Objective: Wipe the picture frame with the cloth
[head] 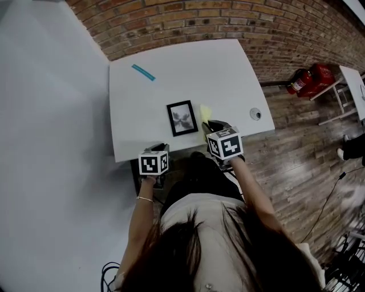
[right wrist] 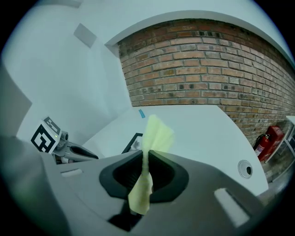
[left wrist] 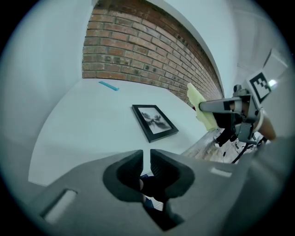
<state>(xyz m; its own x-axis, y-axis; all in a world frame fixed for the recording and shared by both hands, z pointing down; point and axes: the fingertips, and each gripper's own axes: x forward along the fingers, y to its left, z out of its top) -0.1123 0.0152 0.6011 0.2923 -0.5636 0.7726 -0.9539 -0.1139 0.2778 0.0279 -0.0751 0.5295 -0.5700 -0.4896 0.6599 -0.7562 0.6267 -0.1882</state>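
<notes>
A black picture frame [head: 182, 118] [left wrist: 154, 121] holding a grey print lies flat near the front edge of the white table [head: 217, 68]. Just right of it, above the table's edge, my right gripper [head: 212, 125] [right wrist: 145, 156] is shut on a pale yellow cloth [head: 205, 111] [right wrist: 154, 133] that sticks up past the jaws; the left gripper view shows this cloth [left wrist: 200, 108] hanging from it. My left gripper [head: 161, 147] [left wrist: 145, 159] hovers at the front edge, left of the frame, its jaws a narrow slit apart with nothing between them.
A teal strip [head: 143, 72] lies at the table's far left. A round cable hole [head: 255, 114] sits at the right front corner. A brick wall [head: 228, 17] runs behind, a white wall to the left. Red fire extinguishers [head: 305, 80] stand on the wooden floor at the right.
</notes>
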